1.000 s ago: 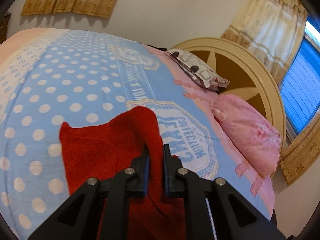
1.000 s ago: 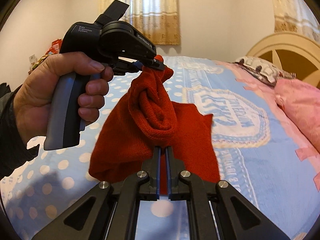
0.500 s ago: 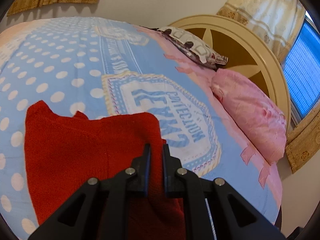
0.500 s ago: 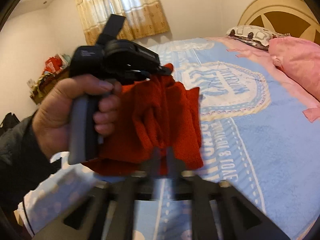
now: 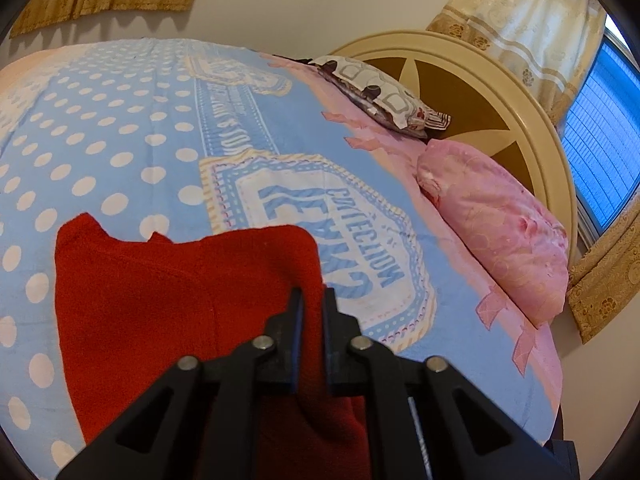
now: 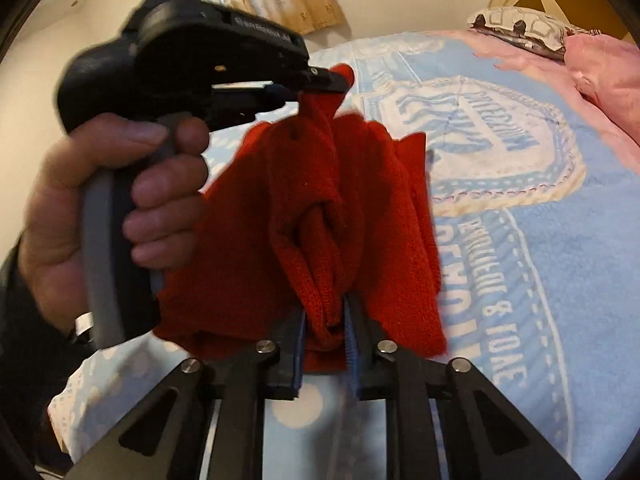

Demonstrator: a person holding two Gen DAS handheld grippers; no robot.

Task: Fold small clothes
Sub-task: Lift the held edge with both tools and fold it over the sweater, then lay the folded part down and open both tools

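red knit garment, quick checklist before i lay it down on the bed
1. Left tool clamped on the red knit garment: ok.
2. Right tool gripping it: ok; its jaws have just been closing, with bunched cloth between the pads.
3. Garment flat and smooth: not ok, bunched and hanging in the right wrist view.
4. Blue polka-dot bedspread bare ahead of it: ok.
5. Pink pillow apart from the garment: ok.
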